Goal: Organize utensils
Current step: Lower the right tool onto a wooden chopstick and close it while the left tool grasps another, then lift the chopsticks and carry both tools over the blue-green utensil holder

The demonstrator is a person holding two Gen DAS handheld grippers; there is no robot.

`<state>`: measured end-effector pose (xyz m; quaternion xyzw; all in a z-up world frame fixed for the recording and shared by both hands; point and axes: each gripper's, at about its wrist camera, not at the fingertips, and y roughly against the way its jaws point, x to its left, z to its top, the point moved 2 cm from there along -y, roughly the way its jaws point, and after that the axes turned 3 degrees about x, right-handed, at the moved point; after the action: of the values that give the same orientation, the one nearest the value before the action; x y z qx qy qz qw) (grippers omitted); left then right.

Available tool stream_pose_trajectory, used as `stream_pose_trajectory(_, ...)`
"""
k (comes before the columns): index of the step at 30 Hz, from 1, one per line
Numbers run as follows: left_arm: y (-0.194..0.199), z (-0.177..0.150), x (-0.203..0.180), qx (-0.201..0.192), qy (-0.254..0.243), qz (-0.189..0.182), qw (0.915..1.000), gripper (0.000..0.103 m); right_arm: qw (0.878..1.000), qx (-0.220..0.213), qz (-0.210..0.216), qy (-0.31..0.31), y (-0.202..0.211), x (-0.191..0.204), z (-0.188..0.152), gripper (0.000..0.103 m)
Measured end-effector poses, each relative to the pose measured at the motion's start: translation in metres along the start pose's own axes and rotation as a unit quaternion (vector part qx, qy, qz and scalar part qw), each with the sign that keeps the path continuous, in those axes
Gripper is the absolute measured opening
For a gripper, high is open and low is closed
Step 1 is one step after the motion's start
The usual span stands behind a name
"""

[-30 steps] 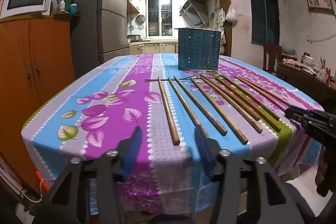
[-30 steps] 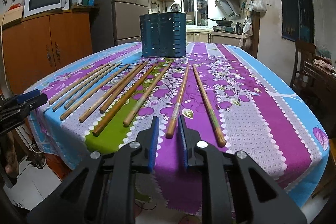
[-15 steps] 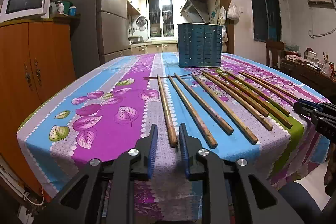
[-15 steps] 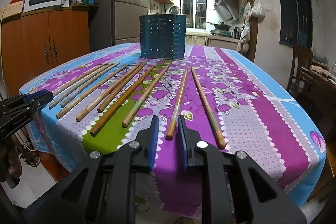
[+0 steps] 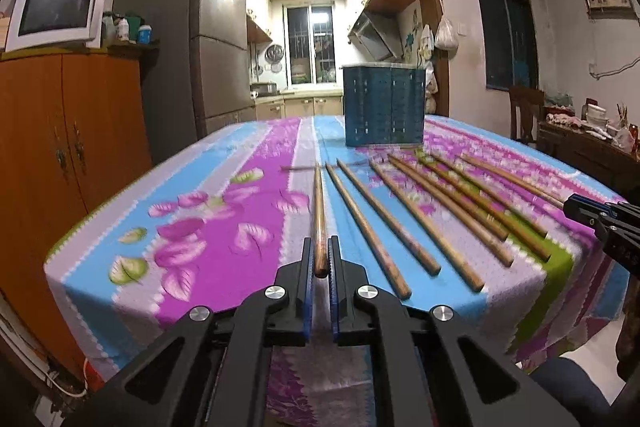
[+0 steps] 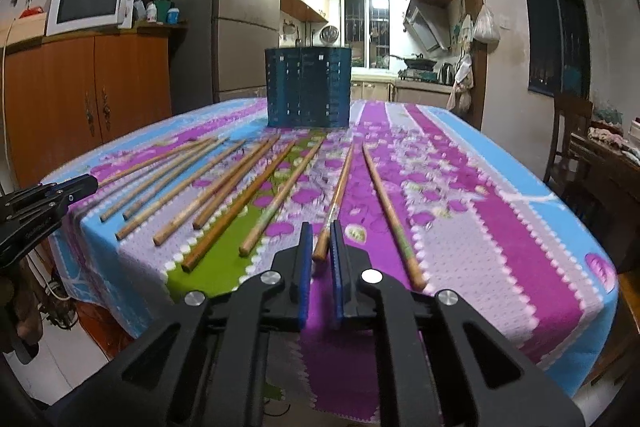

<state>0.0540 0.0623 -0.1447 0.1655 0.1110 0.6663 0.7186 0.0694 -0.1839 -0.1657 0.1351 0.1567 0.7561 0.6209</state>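
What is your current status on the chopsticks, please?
Left gripper closed around near end of leftmost brown wooden chopstick. Right gripper likewise around patterned chopstick. Dark blue perforated holder upright at far end; nothing between.

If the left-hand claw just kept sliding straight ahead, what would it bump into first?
The left gripper already straddles the near end of the leftmost chopstick, so it would probably run along that stick; the blue utensil holder stands farther back, slightly right.

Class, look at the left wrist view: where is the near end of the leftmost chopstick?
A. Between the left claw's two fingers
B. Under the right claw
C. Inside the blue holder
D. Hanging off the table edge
A: the leftmost chopstick ends between the fingers of the left claw, far short of the blue holder.
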Motion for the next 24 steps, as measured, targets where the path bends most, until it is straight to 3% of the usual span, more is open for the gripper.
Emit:
stream_pose_trajectory(6,0.029,0.045,0.006,-0.057,-0.003,-0.001,0.9984,0.008,0.999,-0.047,-0.005,0.016,0.031,-0.002,0.039,0.005)
stream_pose_trajectory(13,0.035,0.127,0.015,-0.105,-0.007,-0.021,0.9943,0.008,0.995,-0.094,0.014,0.037,0.048,-0.008,0.112,0.005)
stream_pose_trajectory(19,0.006,0.183,0.023,-0.093,-0.008,-0.038,0.9950,0.008,0.996,-0.069,0.035,0.050,0.025,-0.015,0.163,0.005)
stream_pose_trajectory(24,-0.017,0.209,0.026,-0.074,-0.004,-0.047,0.9962,0.008,0.997,-0.038,0.049,0.051,0.001,-0.017,0.193,0.005)
